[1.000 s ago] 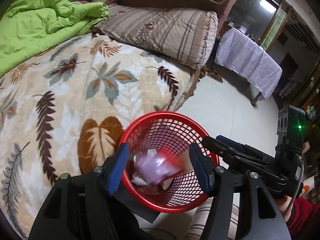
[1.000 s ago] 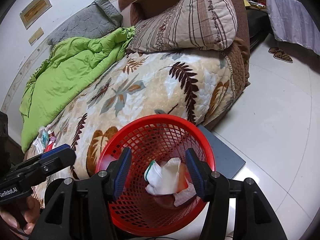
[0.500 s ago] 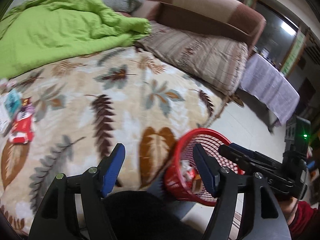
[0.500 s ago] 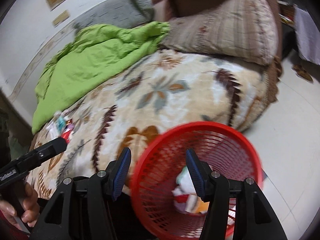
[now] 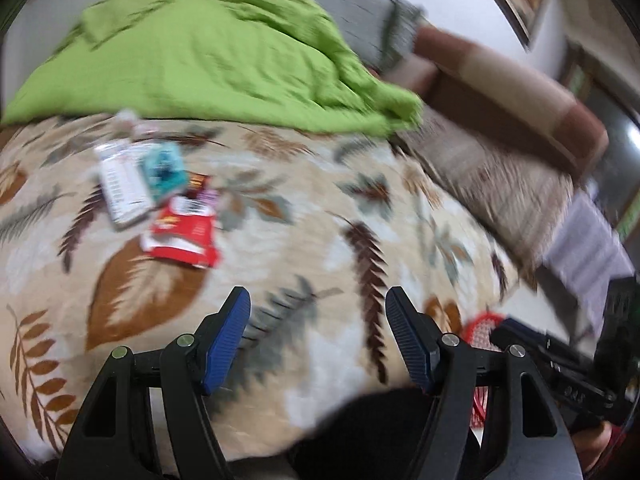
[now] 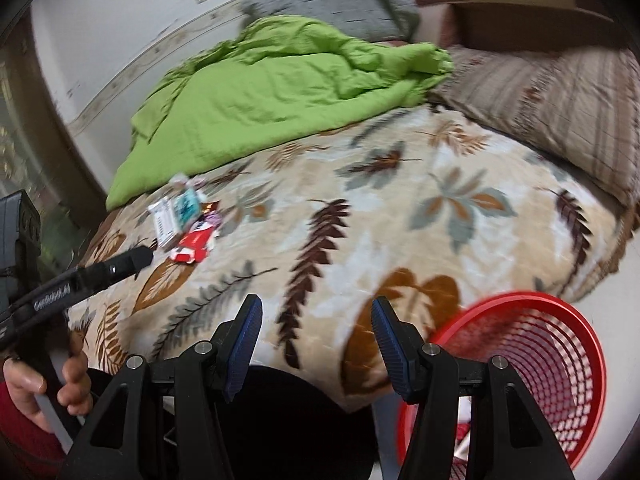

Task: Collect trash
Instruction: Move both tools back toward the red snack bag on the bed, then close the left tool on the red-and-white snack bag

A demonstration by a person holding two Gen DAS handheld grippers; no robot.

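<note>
Several pieces of trash lie together on the leaf-patterned blanket: a red wrapper point(image 5: 182, 238), a white packet point(image 5: 120, 184) and a teal wrapper point(image 5: 164, 170). The same pile shows in the right wrist view, with the red wrapper point(image 6: 192, 246) nearest. My left gripper point(image 5: 318, 334) is open and empty, above the blanket, below and right of the pile. My right gripper point(image 6: 316, 342) is open and empty over the bed's front edge. The red mesh basket point(image 6: 560, 312) stands on the floor at the right, with trash in it; its rim point(image 5: 482, 326) also shows in the left wrist view.
A green quilt point(image 6: 288, 92) is bunched at the back of the bed point(image 6: 400, 216), with a grey pillow point(image 6: 332, 4) behind it. A striped brown pillow point(image 6: 560, 108) lies at the right. A cloth-covered table point(image 5: 588, 252) stands on the floor beyond.
Both grippers have swung left, away from the basket and toward the bed. The trash pile has come into fuller view. The basket has slid to the right edge of both views.
</note>
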